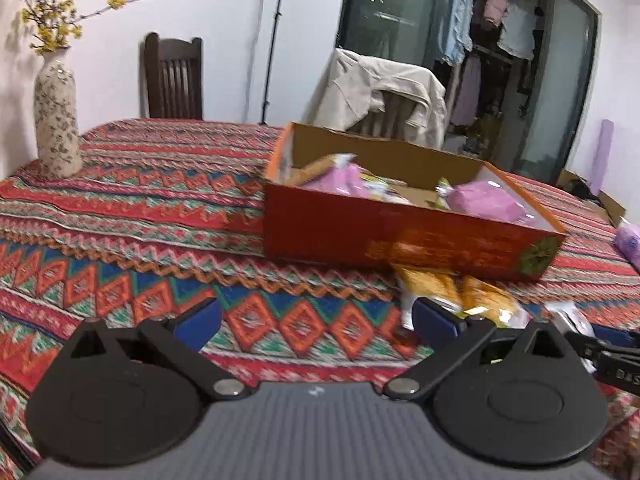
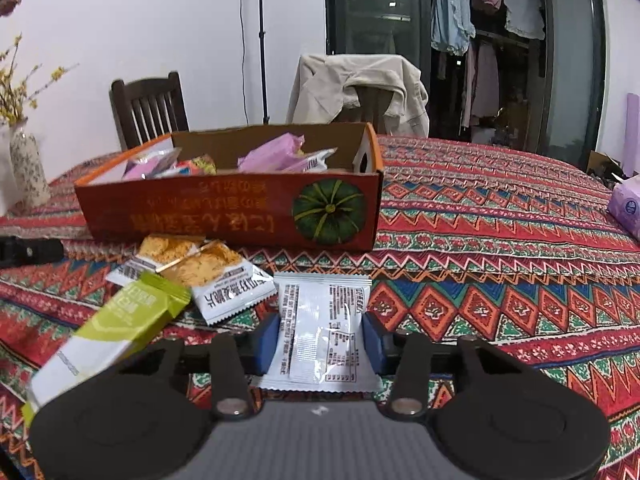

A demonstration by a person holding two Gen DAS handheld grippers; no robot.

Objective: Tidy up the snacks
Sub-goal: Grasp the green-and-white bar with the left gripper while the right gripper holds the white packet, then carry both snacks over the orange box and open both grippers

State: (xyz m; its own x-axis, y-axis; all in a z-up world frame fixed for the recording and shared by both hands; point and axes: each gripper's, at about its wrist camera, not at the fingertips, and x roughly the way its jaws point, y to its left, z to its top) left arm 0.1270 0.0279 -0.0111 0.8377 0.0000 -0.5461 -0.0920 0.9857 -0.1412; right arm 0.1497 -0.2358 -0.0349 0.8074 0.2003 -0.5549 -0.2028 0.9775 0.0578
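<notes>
An open orange cardboard box (image 2: 224, 216) with a pumpkin picture stands on the patterned tablecloth and holds pink and other snack packets (image 2: 276, 154). In front of it lie two yellow-and-white packets (image 2: 224, 276) and a green packet (image 2: 120, 320). My right gripper (image 2: 320, 340) is shut on a white snack packet (image 2: 320, 320), its blue pads against the packet's two long edges. In the left wrist view the box (image 1: 400, 240) is ahead to the right, with the yellow packets (image 1: 460, 296) beside my right pad. My left gripper (image 1: 318, 320) is open over bare cloth, with nothing between its fingers.
A flowered vase (image 1: 56, 120) with yellow sprigs stands at the table's far left. Two chairs stand behind the table: a dark wooden one (image 2: 148, 108) and one draped with a beige jacket (image 2: 360, 84). A purple tissue pack (image 2: 626, 208) lies at the right edge.
</notes>
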